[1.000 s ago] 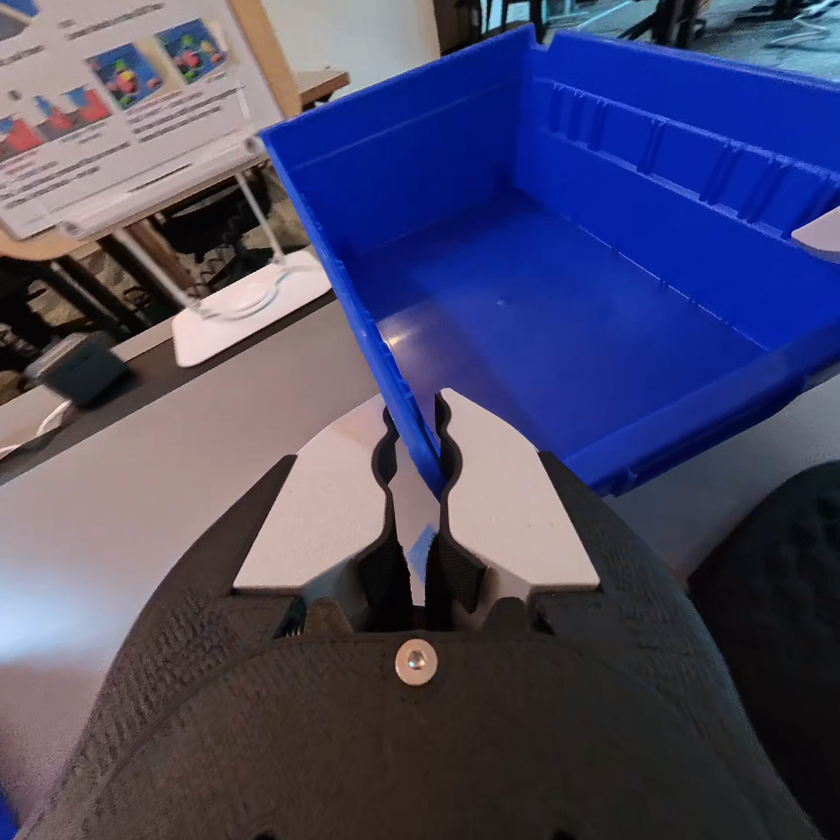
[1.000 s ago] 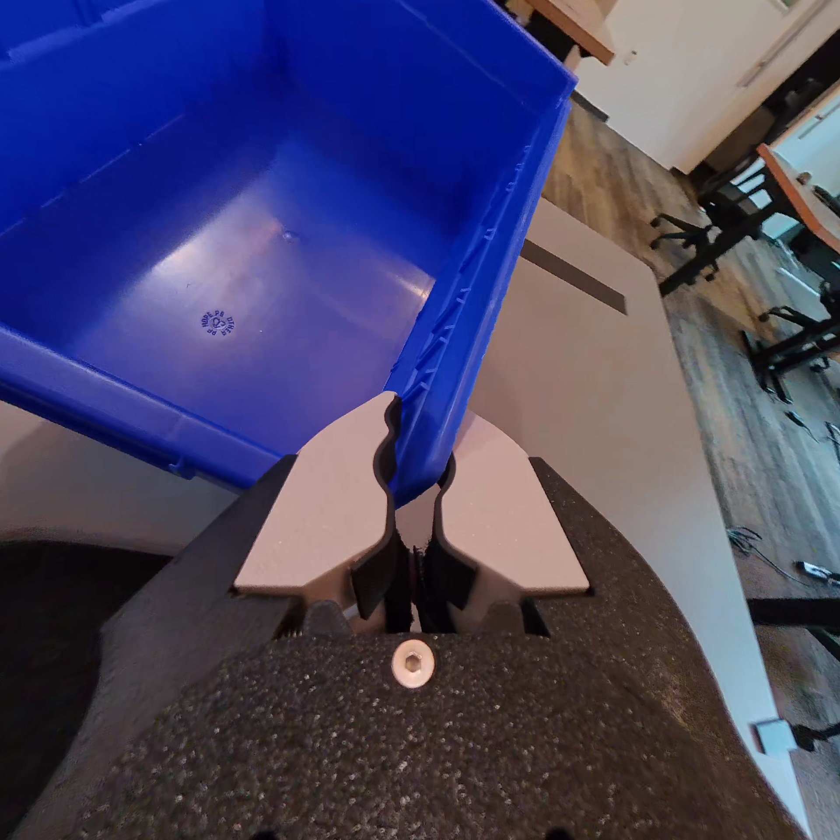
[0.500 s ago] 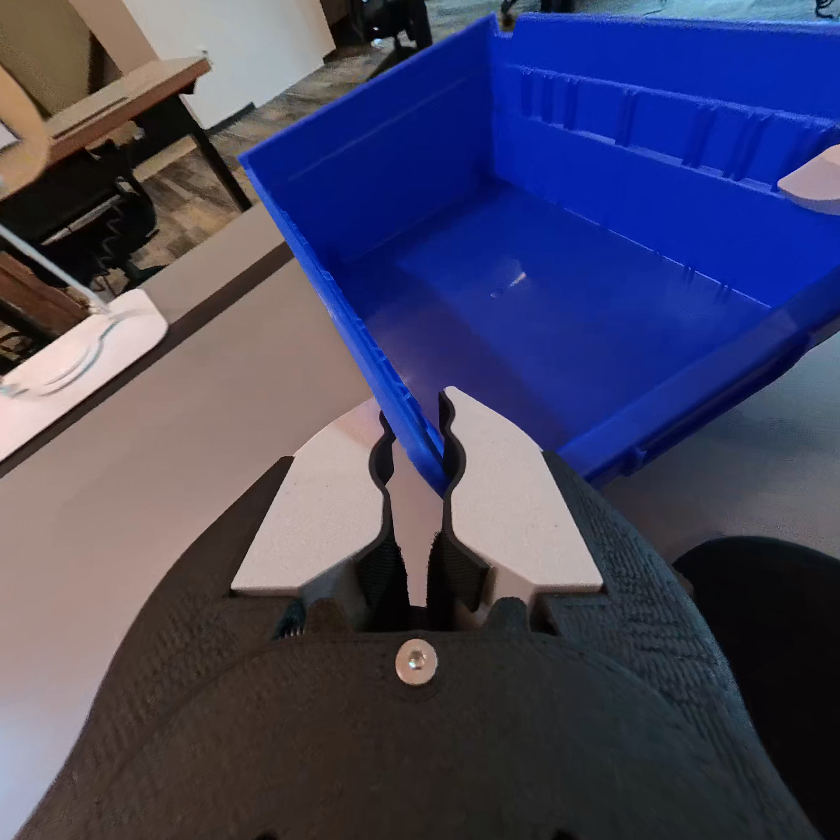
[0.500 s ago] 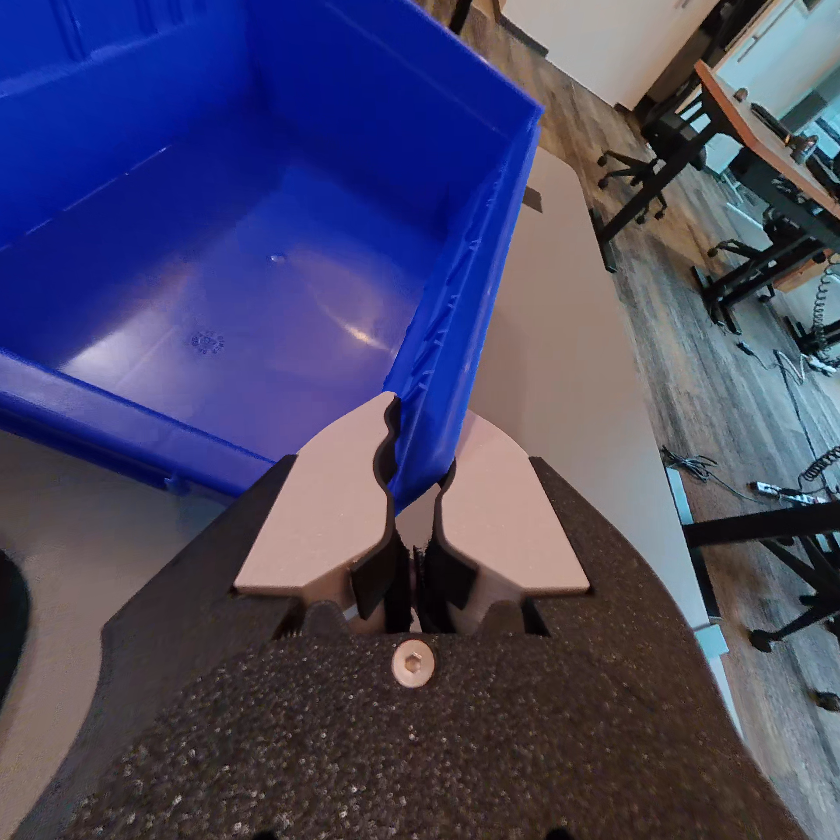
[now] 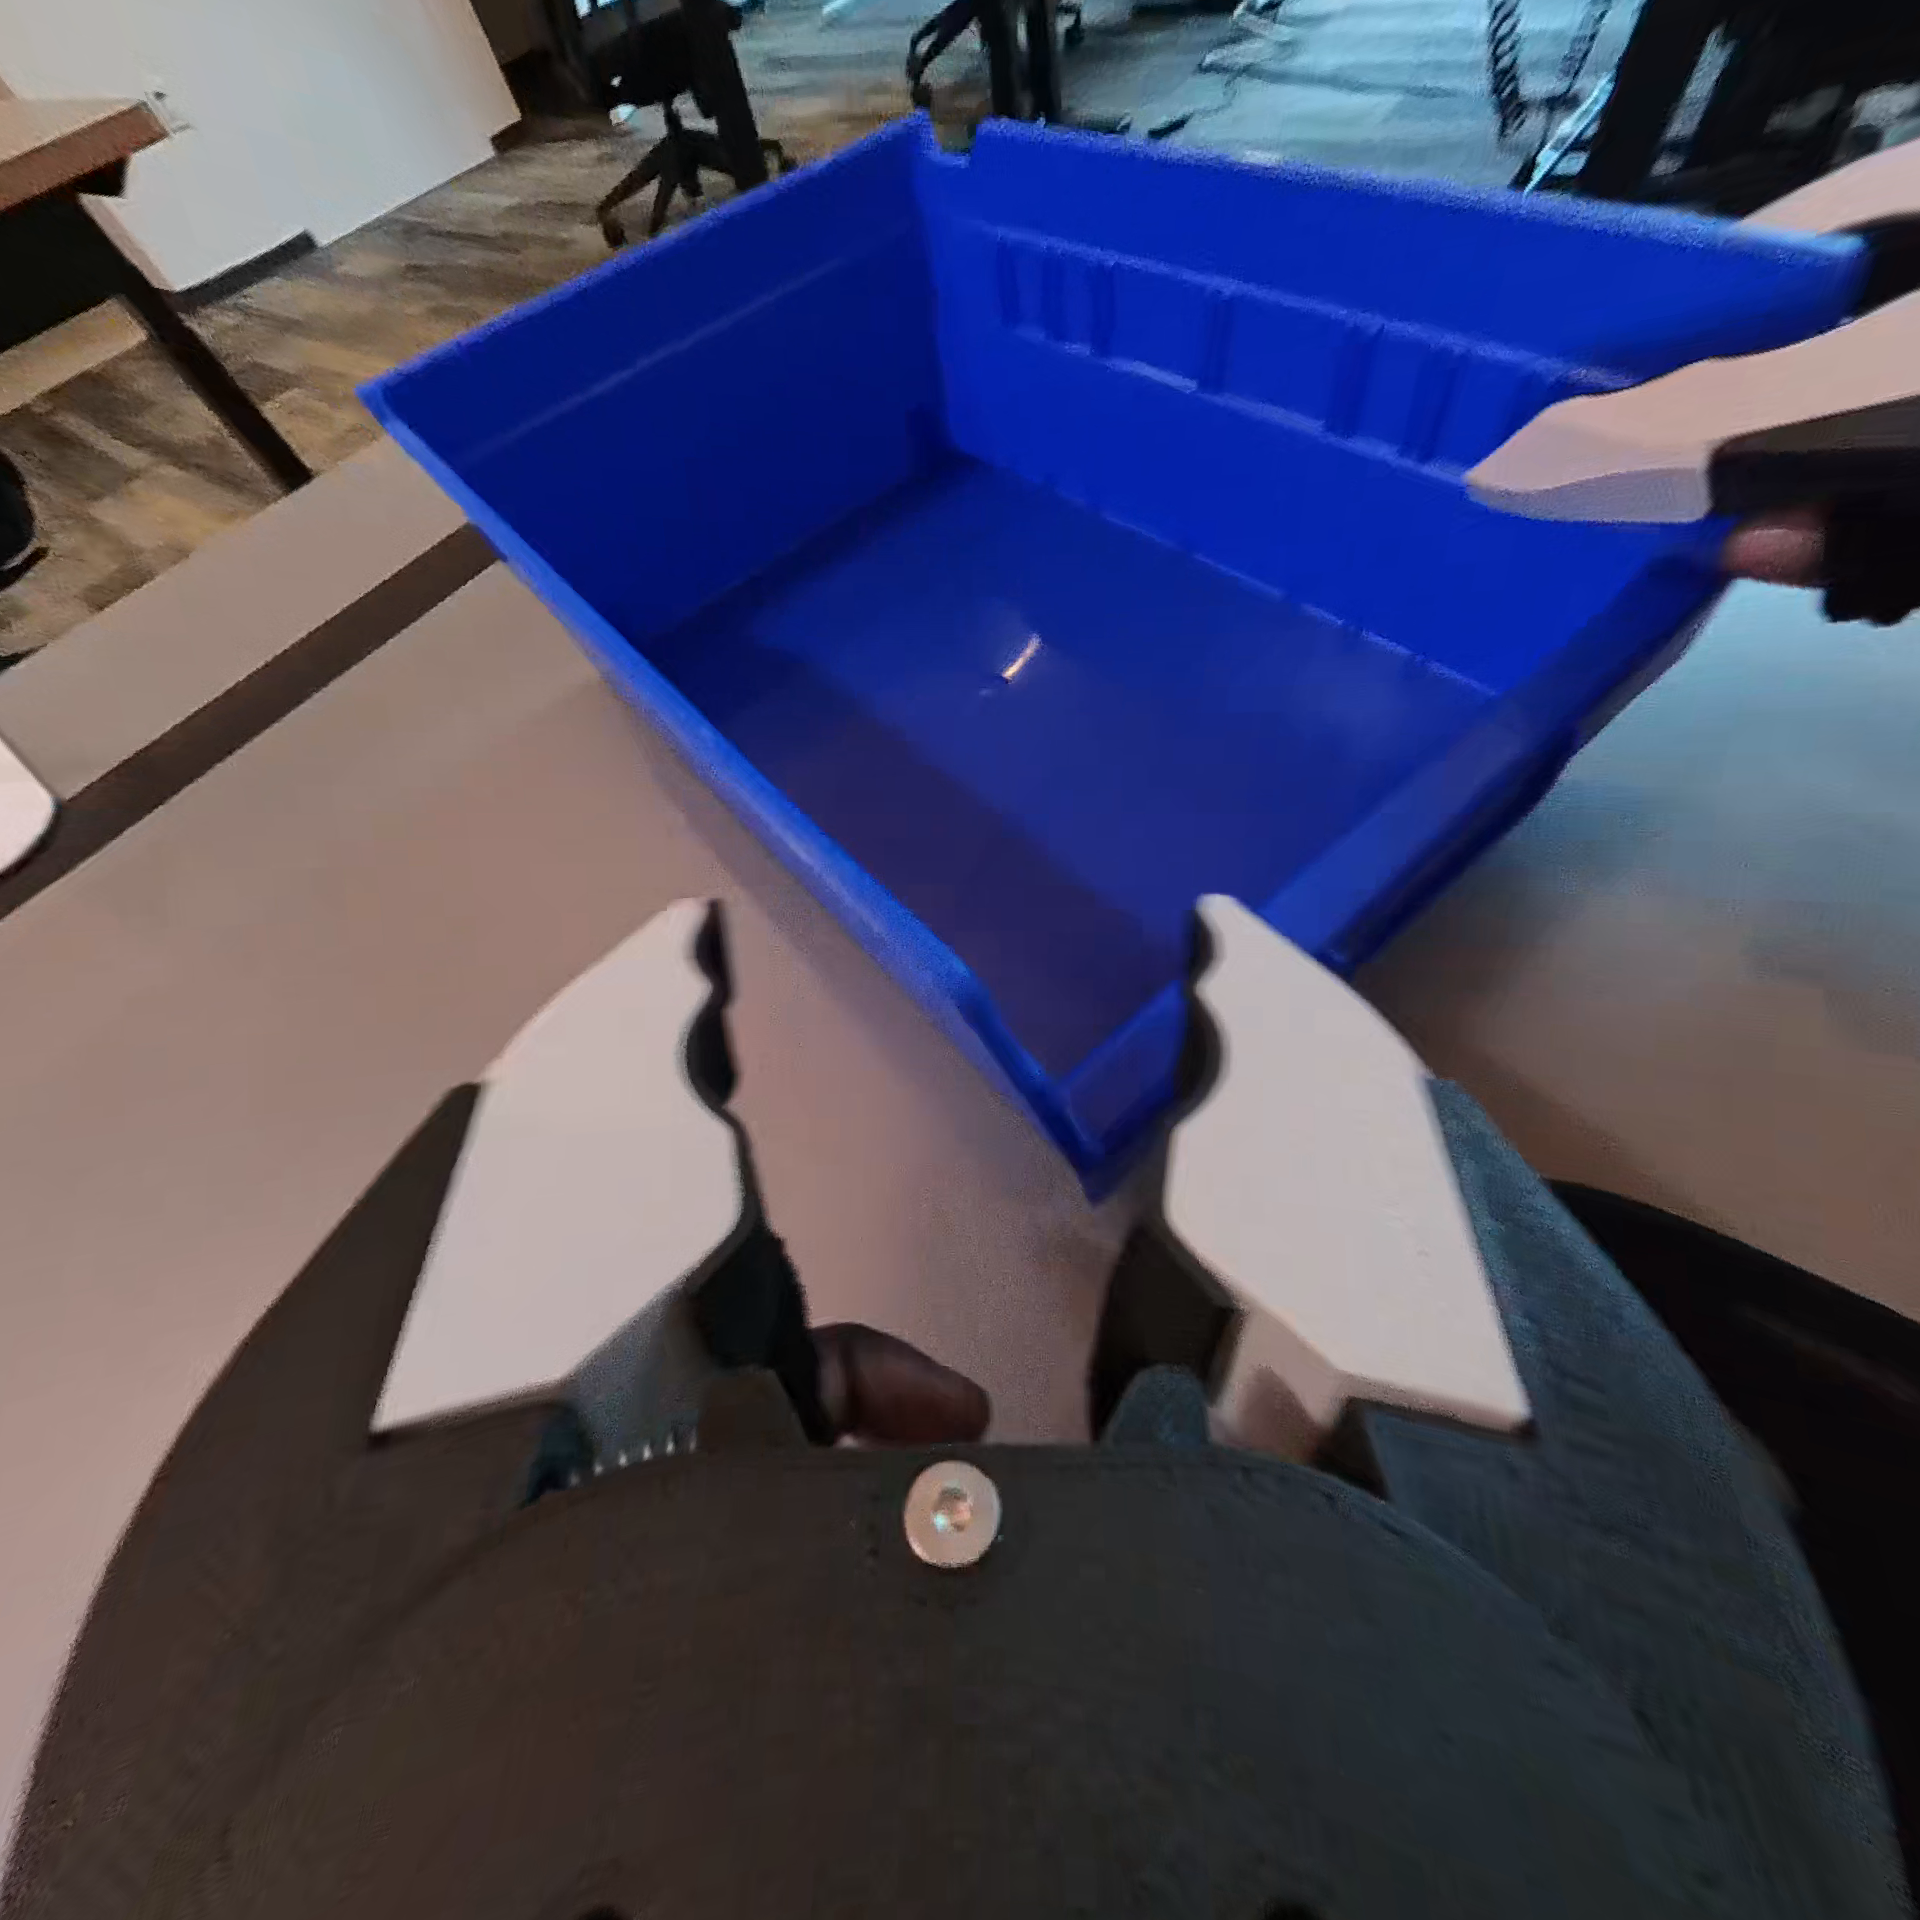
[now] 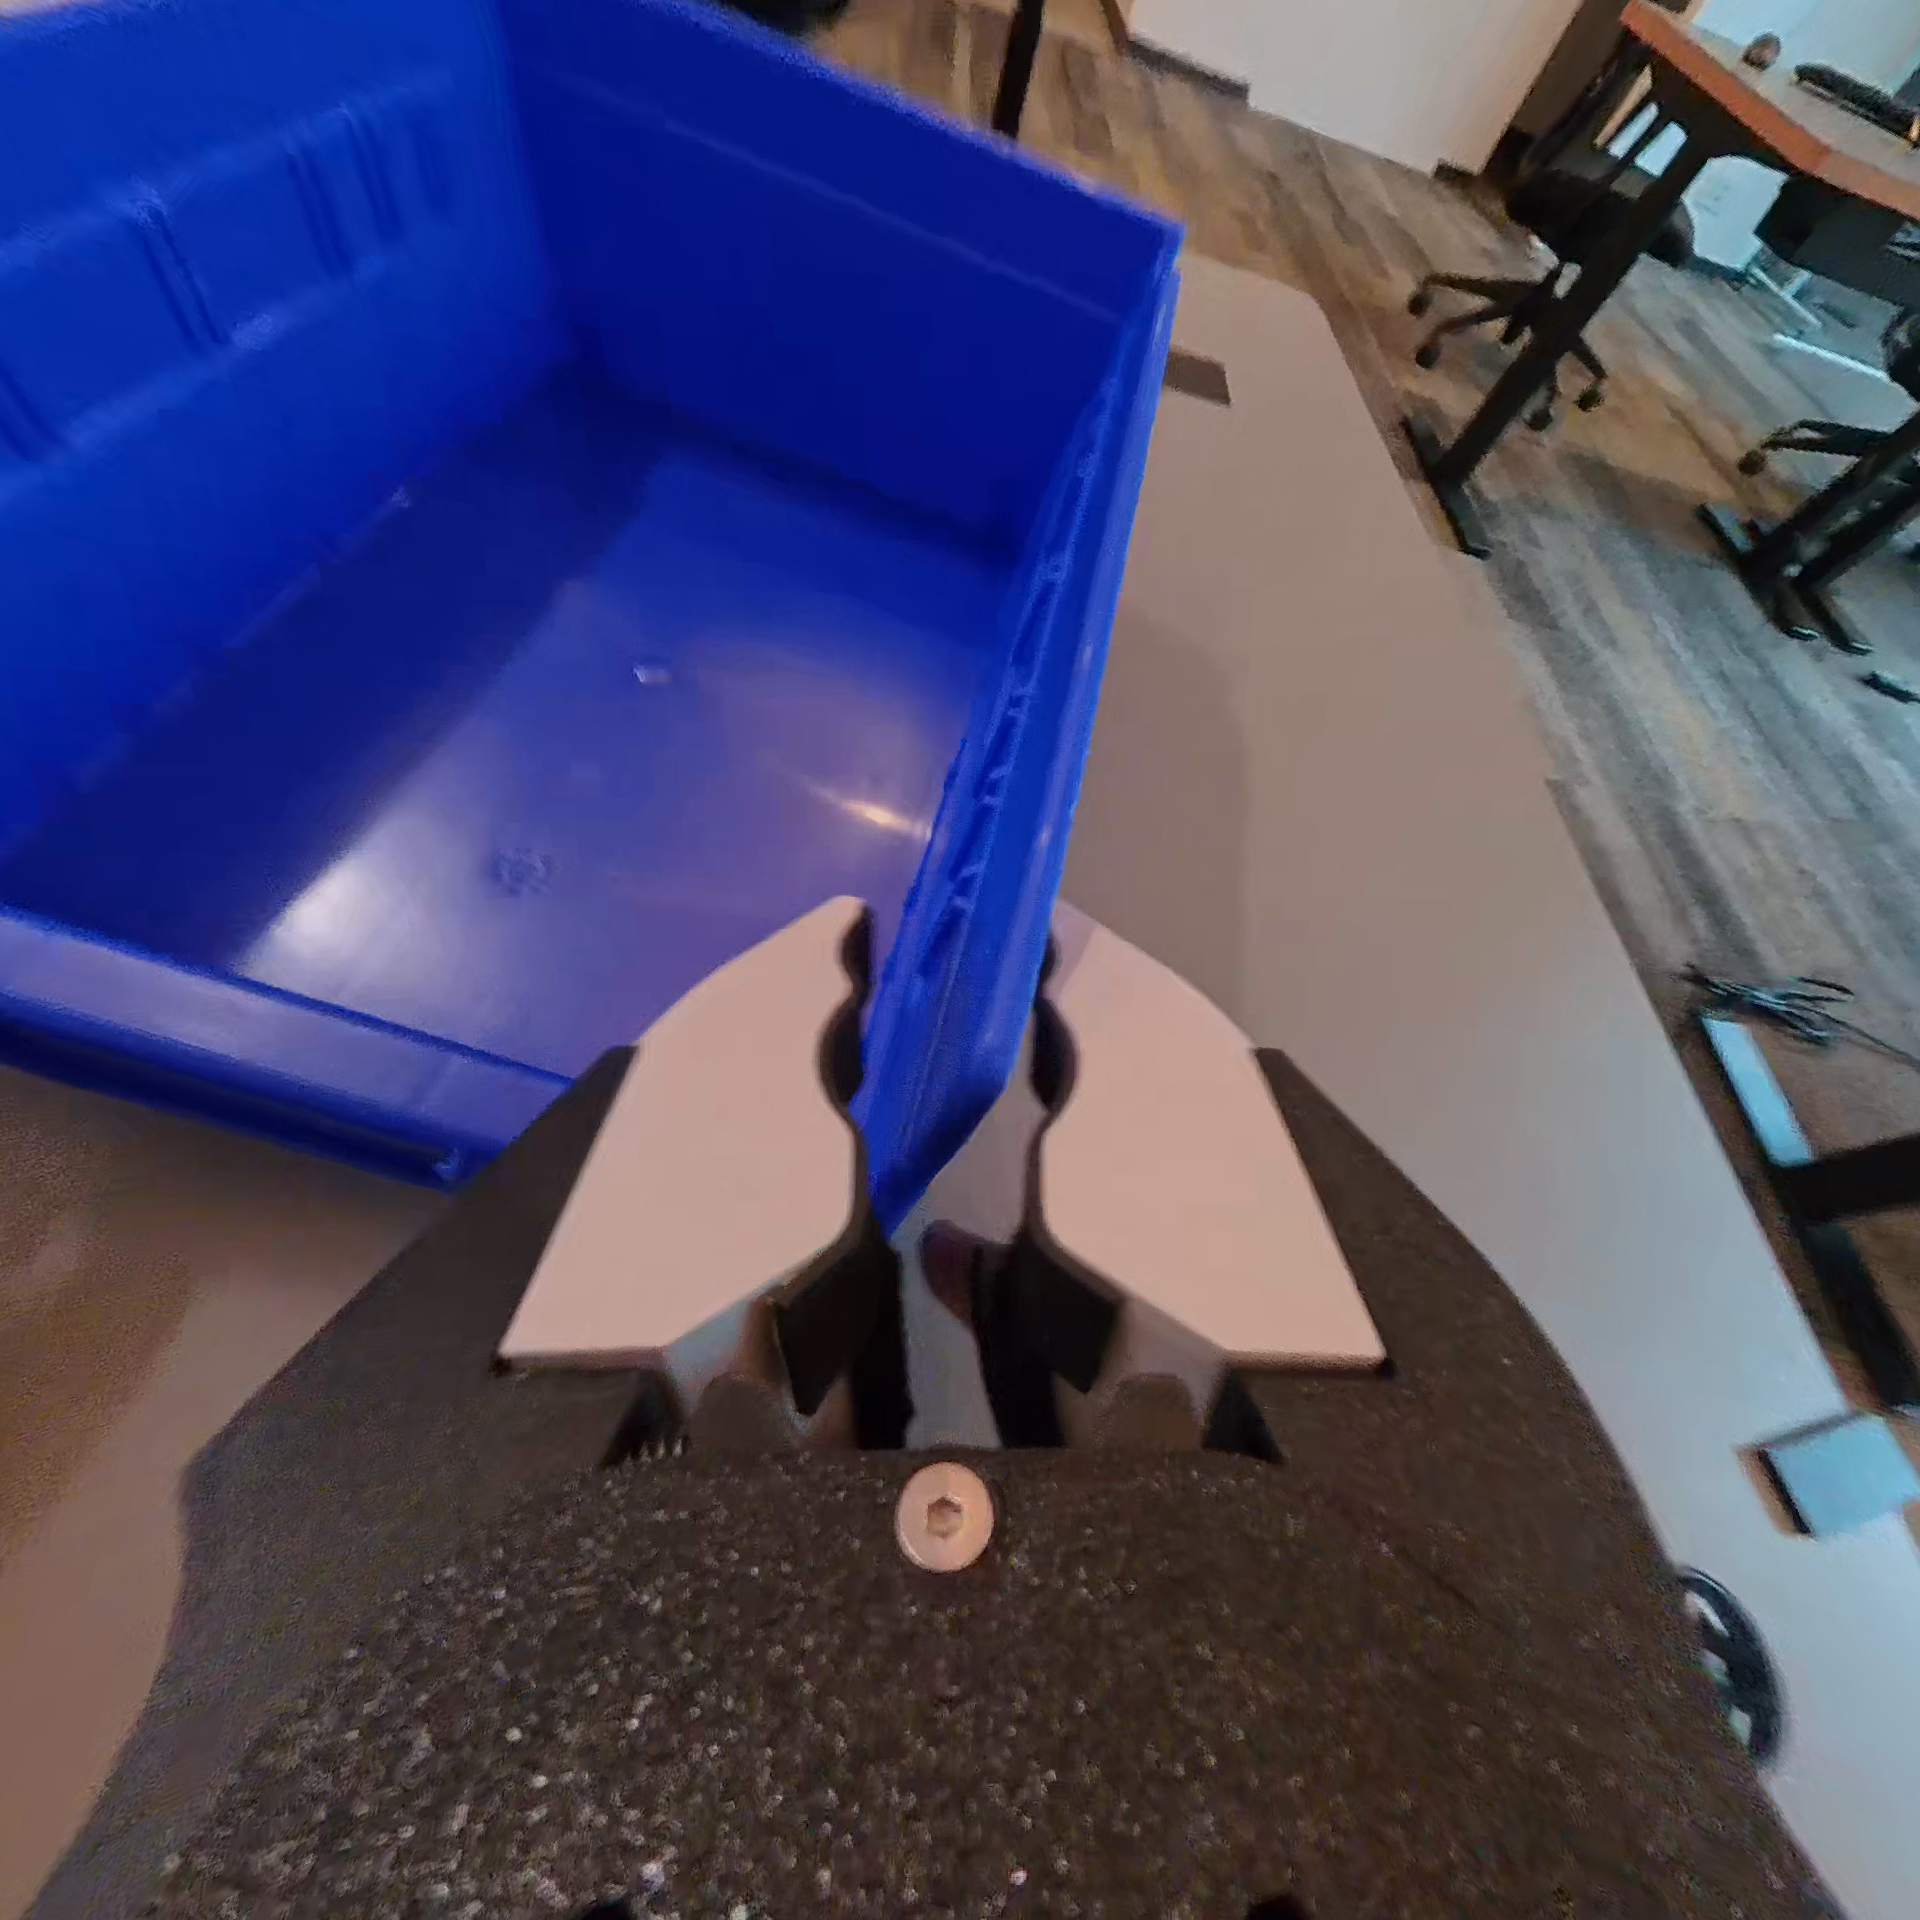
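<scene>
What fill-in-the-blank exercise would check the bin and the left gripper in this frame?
1. The plastic bin on the table is coloured ___.
2. Inside, the bin holds ___.
3. The left gripper has its jaws wide ___, with the bin's near corner between them.

Missing words: blue; nothing; open.

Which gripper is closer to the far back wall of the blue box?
Right. The right gripper straddles the blue box's right wall, partway toward the back wall. The left gripper stands open at the box's near corner, farthest from it.
</scene>
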{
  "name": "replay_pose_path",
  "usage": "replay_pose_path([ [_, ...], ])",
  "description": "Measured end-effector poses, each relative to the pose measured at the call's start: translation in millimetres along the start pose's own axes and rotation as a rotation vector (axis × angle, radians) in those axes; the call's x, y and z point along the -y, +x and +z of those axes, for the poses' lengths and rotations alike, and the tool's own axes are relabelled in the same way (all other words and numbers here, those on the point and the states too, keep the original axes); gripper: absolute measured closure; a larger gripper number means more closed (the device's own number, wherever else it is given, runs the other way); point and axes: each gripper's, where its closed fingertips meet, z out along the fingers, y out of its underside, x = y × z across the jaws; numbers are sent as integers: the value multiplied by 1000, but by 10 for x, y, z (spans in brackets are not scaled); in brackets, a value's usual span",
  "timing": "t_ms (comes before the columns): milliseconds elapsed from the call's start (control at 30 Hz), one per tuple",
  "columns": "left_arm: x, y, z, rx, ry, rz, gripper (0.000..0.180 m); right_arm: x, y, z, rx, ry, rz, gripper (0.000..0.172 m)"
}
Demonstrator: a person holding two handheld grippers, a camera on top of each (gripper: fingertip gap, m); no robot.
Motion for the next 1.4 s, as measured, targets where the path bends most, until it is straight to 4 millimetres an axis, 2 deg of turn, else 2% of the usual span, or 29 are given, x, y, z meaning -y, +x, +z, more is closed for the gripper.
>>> replay_pose_path([
  [33, 16, 0, -88, -15, 21, -11, 80, 53, 21, -29, 7, 39, 39, 128],
  [67, 40, -14, -212, -25, 56, -28, 71, 105, 65, -70, 2, 74, 74, 116],
  [133, 64, -139, -570, 5, 152, -69, 66, 244, 184, -190, -38, 160, 118, 96],
  [167, 55, -265, -790, 53, 204, -79, 66, 338, 220, -269, -58, 215, 126, 92],
  [233, -57, -656, -1281, 225, 264, -86, 70, 556, 169, -438, -60, 330, 124, 92],
  [300, -294, -1121, -1810, 426, 246, -99, 74, 769, -76, -559, 12, 419, 115, 95],
  [400, -797, -1781, -2627, 726, 155, -153, 78, 930, -688, -582, 190, 436, 86, 91],
  [467, -1115, -2043, -3061, 856, 118, -204, 86, 931, -1132, -534, 298, 402, 59, 90],
  [500, -1260, -2116, -3192, 881, 103, -244, 90, 903, -1320, -485, 330, 374, 49, 90],
  [567, -1452, -2216, -3289, 877, 81, -302, 101, 808, -1620, -341, 360, 297, 26, 90],
  [667, -1674, -2326, -3235, 845, -20, -332, 109, 631, -1896, -123, 347, 142, -59, 91],
  [733, -1750, -2385, -3154, 820, -62, -334, 115, 533, -1875, 11, 251, 63, -155, 97],
  [767, -1784, -2407, -3107, 802, -81, -330, 122, 495, -1850, 58, 215, 36, -190, 106],
  [867, -1857, -2417, -2974, 722, -108, -348, 141, 447, -1914, 82, 263, 20, -145, 135],
  [900, -1855, -2423, -2970, 720, -95, -357, 141, 434, -1908, 75, 269, 23, -131, 144],
  [967, -1853, -2421, -2973, 721, -85, -343, 142, 401, -1829, 57, 232, 33, -125, 156],
  [1067, -1853, -2393, -2983, 692, -79, -320, 142, 334, -1625, 12, 138, 42, -129, 163],
  [1233, -1849, -2258, -3030, 583, -44, -283, 142, 210, -1327, -76, 84, 41, -71, 167],
  [1400, -1878, -2162, -3136, 460, -3, -256, 143, 135, -1129, -123, 52, 56, -29, 166],
])
